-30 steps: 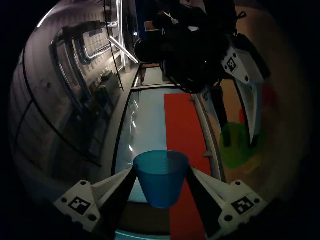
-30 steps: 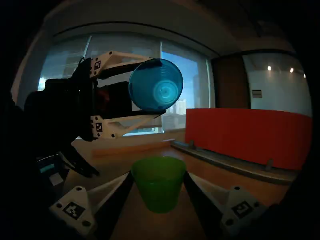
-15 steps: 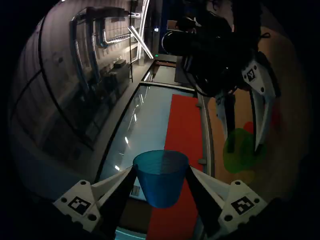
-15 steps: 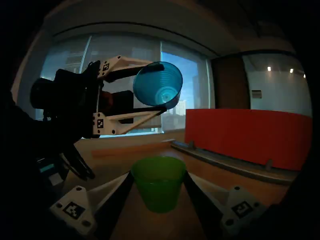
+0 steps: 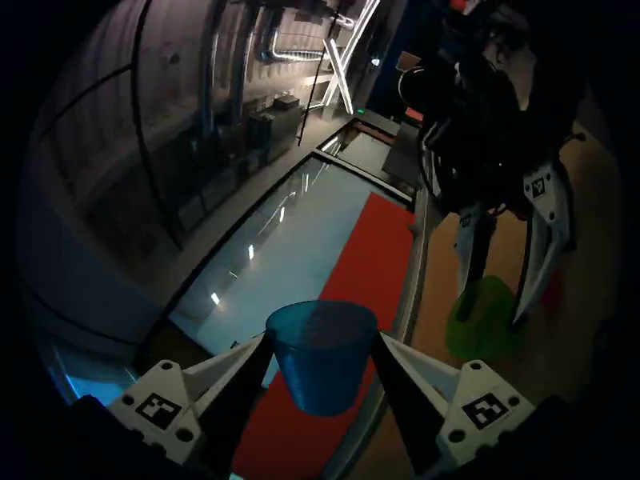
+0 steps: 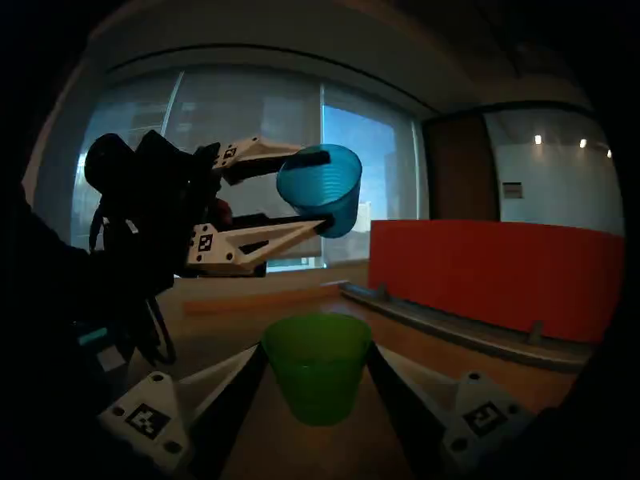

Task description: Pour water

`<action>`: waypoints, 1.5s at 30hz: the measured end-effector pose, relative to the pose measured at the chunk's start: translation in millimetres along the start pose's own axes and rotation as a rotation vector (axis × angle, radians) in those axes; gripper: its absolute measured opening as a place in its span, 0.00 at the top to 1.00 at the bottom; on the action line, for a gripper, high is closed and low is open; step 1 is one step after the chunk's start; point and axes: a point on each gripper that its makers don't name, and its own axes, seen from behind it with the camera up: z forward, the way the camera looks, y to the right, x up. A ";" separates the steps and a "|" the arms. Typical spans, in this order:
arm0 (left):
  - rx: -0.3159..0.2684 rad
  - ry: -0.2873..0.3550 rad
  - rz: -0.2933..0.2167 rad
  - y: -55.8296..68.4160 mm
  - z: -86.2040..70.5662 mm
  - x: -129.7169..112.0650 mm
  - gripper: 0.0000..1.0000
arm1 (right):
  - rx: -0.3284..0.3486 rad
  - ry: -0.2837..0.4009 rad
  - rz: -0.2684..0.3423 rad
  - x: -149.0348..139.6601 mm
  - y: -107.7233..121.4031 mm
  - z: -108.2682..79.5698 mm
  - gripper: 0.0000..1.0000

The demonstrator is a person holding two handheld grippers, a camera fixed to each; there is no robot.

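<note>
You are pinching the blue cup (image 5: 322, 364) between both fingers of the left hand-held gripper (image 5: 320, 340), with the pads pressing on its wall just under the rim so that the tapered body cannot slip down through the grip. In the right gripper view this cup is hanging raised, above and behind the green cup (image 6: 318, 368), close to upright with a slight lean; that height is giving its lip room to come over the receiving rim. You are clamping the green cup the same way in the right hand-held gripper (image 6: 316, 344), mouth up and level, low over the wooden bench (image 6: 416, 344), evidently to steady it as the receiver; whether its base is touching the bench cannot be told. Whether either cup is holding water cannot be told. Judging by the near-upright source cup, pouring is not under way; the cups are standing apart, so the source needs bringing nearer before tipping
</note>
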 end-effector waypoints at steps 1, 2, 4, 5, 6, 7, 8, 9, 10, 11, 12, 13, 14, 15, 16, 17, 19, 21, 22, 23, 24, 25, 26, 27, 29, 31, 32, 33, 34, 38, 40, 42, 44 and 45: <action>0.003 -0.004 -0.026 -0.7 -0.6 -2.1 0.15 | 0.000 0.001 0.000 0.5 0.0 -0.3 0.09; 0.007 -0.008 -0.055 -1.4 -1.4 -4.5 0.15 | -0.001 0.002 0.001 1.0 -0.1 -0.7 0.09; 0.012 -0.022 -0.112 -1.5 -2.6 -10.6 0.15 | -0.002 0.002 0.001 1.9 0.1 -1.5 0.09; 0.015 -0.030 -0.144 -1.6 -3.3 -14.1 0.15 | -0.003 0.003 0.001 2.4 0.2 -1.9 0.09; 0.013 -0.037 -0.173 -1.1 -3.9 -16.9 0.15 | -0.004 0.003 0.000 2.7 0.5 -2.3 0.09; 0.011 -0.043 -0.202 -0.5 -4.5 -19.7 0.15 | -0.005 0.003 0.000 2.9 0.7 -2.6 0.09; 0.009 -0.049 -0.234 0.1 -5.2 -22.8 0.15 | -0.006 0.003 -0.001 3.3 0.9 -3.0 0.09; 0.009 -0.054 -0.261 0.5 -5.7 -25.5 0.15 | -0.007 0.003 -0.001 3.6 1.1 -3.3 0.09; 0.008 -0.059 -0.287 0.8 -6.2 -28.2 0.15 | -0.007 0.004 0.000 3.9 1.1 -3.6 0.09; 0.008 -0.064 -0.316 1.2 -6.7 -31.2 0.15 | -0.008 0.004 0.000 4.2 1.2 -3.9 0.09; 0.009 -0.071 -0.341 1.7 -6.9 -34.2 0.15 | -0.009 0.004 0.000 4.5 1.2 -4.2 0.09; 0.011 -0.078 -0.366 2.3 -7.0 -37.2 0.15 | -0.009 0.004 0.000 4.7 1.2 -4.6 0.09; 0.012 -0.086 -0.395 2.9 -7.2 -40.5 0.15 | -0.010 0.004 0.000 5.0 1.1 -4.9 0.09; 0.013 -0.093 -0.423 3.9 -7.6 -43.6 0.15 | -0.010 0.004 0.000 5.5 0.9 -5.3 0.09; 0.014 -0.101 -0.452 4.9 -8.1 -46.7 0.15 | -0.011 0.004 0.000 6.0 0.6 -5.8 0.09; 0.015 -0.109 -0.484 6.0 -8.7 -50.2 0.15 | -0.011 0.005 -0.001 6.6 0.3 -6.3 0.09; 0.014 -0.114 -0.546 7.8 -10.6 -53.5 0.15 | -0.012 0.005 -0.001 7.7 0.0 -7.2 0.09; 0.013 -0.115 -0.611 8.8 -12.9 -56.3 0.15 | -0.014 0.005 -0.001 8.9 -0.2 -8.0 0.09; 0.013 -0.114 -0.639 8.6 -14.2 -57.2 0.15 | -0.014 0.006 -0.002 9.5 -0.3 -8.2 0.09; 0.014 -0.112 -0.672 8.4 -15.6 -58.3 0.15 | -0.015 0.006 -0.002 10.2 -0.4 -8.5 0.09; 0.014 -0.113 -0.694 8.6 -16.6 -60.0 0.15 | -0.015 0.005 -0.003 10.6 -0.4 -8.7 0.09; 0.015 -0.115 -0.715 8.8 -17.7 -61.9 0.15 | -0.015 0.005 -0.003 11.0 -0.5 -8.9 0.09; 0.015 -0.117 -0.738 9.0 -18.8 -64.0 0.15 | -0.016 0.004 -0.004 11.5 -0.5 -9.1 0.09; 0.014 -0.120 -0.755 9.7 -19.5 -65.7 0.15 | -0.016 0.004 -0.005 11.7 -0.7 -9.1 0.09; 0.010 -0.129 -0.787 11.3 -20.7 -69.3 0.15 | -0.015 0.003 -0.007 12.1 -0.9 -9.2 0.09; 0.008 -0.133 -0.810 11.9 -21.2 -71.4 0.15 | -0.016 0.002 -0.007 12.2 -1.0 -9.4 0.09; 0.007 -0.135 -0.823 12.2 -21.4 -72.6 0.15 | -0.016 0.002 -0.007 12.3 -1.1 -9.5 0.09; 0.007 -0.134 -0.833 12.3 -21.6 -73.2 0.15 | -0.016 0.001 -0.008 12.2 -1.2 -9.5 0.09; 0.007 -0.134 -0.842 12.4 -21.8 -73.7 0.15 | -0.016 0.000 -0.008 12.1 -1.3 -9.5 0.09; 0.010 -0.135 -0.871 12.3 -23.1 -76.3 0.15 | -0.016 -0.003 -0.010 11.9 -2.0 -9.6 0.09; 0.005 -0.140 -0.880 14.7 -24.3 -78.0 0.15 | -0.015 -0.006 -0.008 12.0 -2.3 -10.0 0.09; -0.004 -0.148 -0.890 18.4 -25.6 -80.4 0.15 | -0.015 -0.011 -0.006 11.9 -2.6 -10.3 0.09; -0.017 -0.159 -0.901 23.7 -27.2 -83.5 0.15 | -0.015 -0.018 -0.005 11.6 -2.9 -10.4 0.09; -0.021 -0.167 -0.904 26.1 -28.0 -85.9 0.15 | -0.014 -0.024 -0.005 11.2 -3.3 -10.4 0.09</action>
